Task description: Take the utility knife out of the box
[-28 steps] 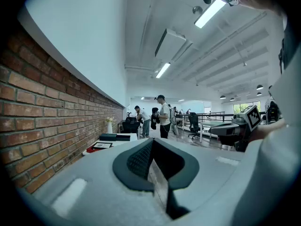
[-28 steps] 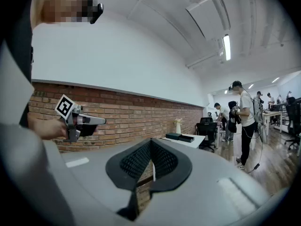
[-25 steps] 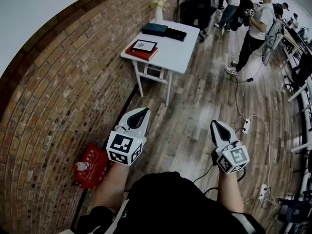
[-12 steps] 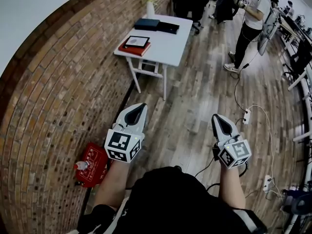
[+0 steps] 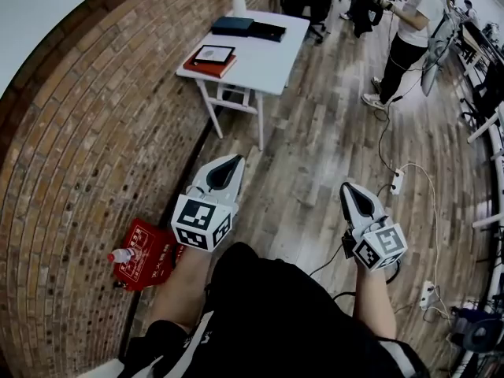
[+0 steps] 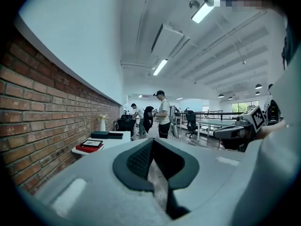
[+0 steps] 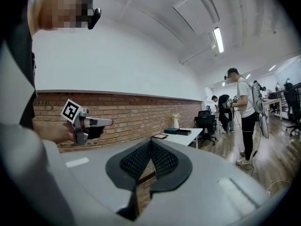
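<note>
No utility knife shows in any view. A white table (image 5: 264,65) stands ahead by the brick wall, with two dark flat boxes (image 5: 248,27) at its far end and a framed tablet on a red box (image 5: 209,60) nearer me. My left gripper (image 5: 234,161) is shut and empty, pointing level toward the table from well short of it. My right gripper (image 5: 346,187) is also shut with nothing in it. The left gripper view has its jaw tips (image 6: 151,141) together and the table (image 6: 110,142) far off. The right gripper view shows the same for its tips (image 7: 150,142).
The brick wall (image 5: 79,132) runs along my left. A red pack with a bottle (image 5: 146,250) lies on the wooden floor at its foot. Power strips and cables (image 5: 396,182) trail at the right. People (image 5: 413,30) stand beyond the table, near dark chairs.
Both grippers have been carried a little forward along the wall, still shut. The red pack has slid slightly back toward me in the head view.
</note>
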The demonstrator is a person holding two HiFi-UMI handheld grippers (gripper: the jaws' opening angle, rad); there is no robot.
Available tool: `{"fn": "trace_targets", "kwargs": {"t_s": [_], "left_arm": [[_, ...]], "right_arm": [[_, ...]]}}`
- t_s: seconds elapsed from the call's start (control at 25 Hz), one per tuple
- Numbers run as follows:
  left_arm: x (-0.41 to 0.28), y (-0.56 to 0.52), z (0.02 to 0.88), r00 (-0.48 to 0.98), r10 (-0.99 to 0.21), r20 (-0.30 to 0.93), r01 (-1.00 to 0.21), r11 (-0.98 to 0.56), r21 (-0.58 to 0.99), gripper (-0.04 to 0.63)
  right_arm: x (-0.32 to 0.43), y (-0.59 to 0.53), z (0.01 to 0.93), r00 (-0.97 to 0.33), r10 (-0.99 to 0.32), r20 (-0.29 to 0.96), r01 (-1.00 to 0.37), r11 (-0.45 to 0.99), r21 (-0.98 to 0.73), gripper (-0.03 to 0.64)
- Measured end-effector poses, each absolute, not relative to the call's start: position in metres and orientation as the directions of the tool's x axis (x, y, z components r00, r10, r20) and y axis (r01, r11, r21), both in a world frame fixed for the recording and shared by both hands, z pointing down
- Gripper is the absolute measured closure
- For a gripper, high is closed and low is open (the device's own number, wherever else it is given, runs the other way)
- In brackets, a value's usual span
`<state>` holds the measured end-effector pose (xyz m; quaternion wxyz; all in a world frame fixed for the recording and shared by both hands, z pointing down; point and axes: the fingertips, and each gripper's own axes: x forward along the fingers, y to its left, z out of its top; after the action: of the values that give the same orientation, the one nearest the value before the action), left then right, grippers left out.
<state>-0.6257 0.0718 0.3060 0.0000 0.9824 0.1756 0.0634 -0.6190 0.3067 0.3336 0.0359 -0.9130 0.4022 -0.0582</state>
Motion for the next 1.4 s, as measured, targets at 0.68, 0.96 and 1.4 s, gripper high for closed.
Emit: {"fn": "trace_targets", "kwargs": {"t_s": [0.68,0.96,1.4], "left_arm": [[-0.434,0.039,0.340,0.912,0.387,0.134,0.377,-0.921,0.094,0.588],[-0.334,-0.002,0.336,0.911,0.389,0.134,0.377,-0.920,0.107,0.588],[-0.264,-0.044,0.341,0.916,0.369,0.155,0.353,-0.928,0.122,0.588]], "right_arm": [[-0.440,0.278,0.368,0.696,-0.688,0.203,-0.672,-0.725,-0.151,0.617],[-0.334,0.230,0.364,0.675,-0.703,0.224,-0.690,-0.709,-0.145,0.617],[-0.257,0.170,0.372,0.623,-0.741,0.252,-0.726,-0.667,-0.167,0.617]]}}
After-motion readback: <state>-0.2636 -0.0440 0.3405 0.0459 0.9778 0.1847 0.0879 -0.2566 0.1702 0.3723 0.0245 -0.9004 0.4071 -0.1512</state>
